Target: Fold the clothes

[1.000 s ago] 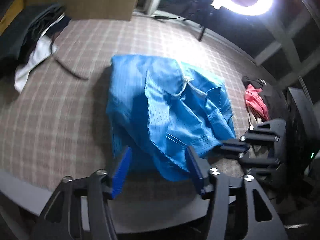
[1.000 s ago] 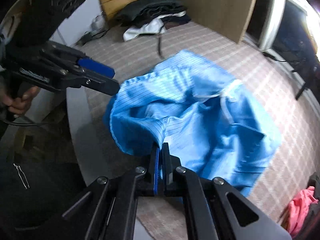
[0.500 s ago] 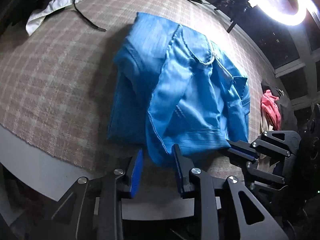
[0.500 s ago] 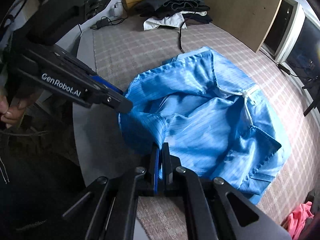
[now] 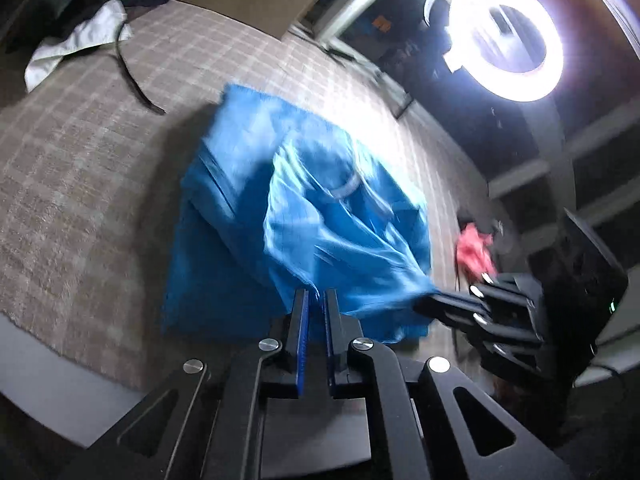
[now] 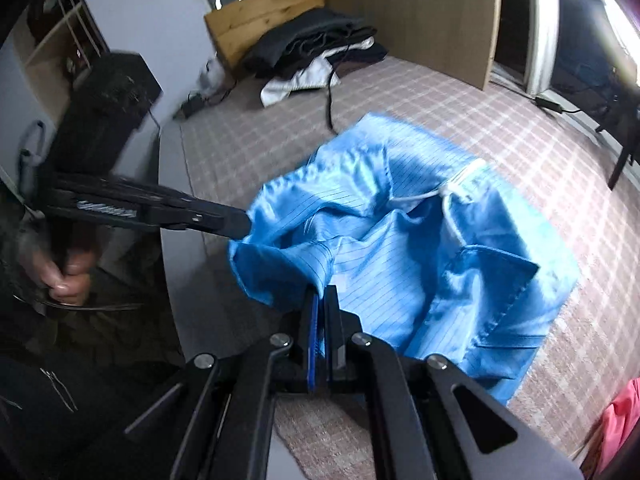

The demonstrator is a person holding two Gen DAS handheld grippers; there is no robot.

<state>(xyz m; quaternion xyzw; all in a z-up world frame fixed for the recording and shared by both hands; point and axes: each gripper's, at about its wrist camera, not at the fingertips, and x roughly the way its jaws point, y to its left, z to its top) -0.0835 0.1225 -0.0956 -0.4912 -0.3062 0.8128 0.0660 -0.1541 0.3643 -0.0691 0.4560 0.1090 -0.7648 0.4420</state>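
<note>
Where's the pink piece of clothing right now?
The pink garment lies at the right edge of the checked mat in the left wrist view, beyond the blue garment; the right wrist view shows it bottom right.

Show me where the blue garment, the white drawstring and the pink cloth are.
blue garment [image 6: 400,280], right wrist view, middle of the striped fabric.
white drawstring [image 6: 450,194], right wrist view, on its knot.
pink cloth [image 5: 476,250], left wrist view, centre of the bundle.

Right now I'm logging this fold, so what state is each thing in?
Left gripper: shut on blue garment.
Right gripper: shut on blue garment.
Blue garment: crumpled, near edge lifted, rest on the plaid cover.
Dark clothes: piled.
Ring light: on.
</note>
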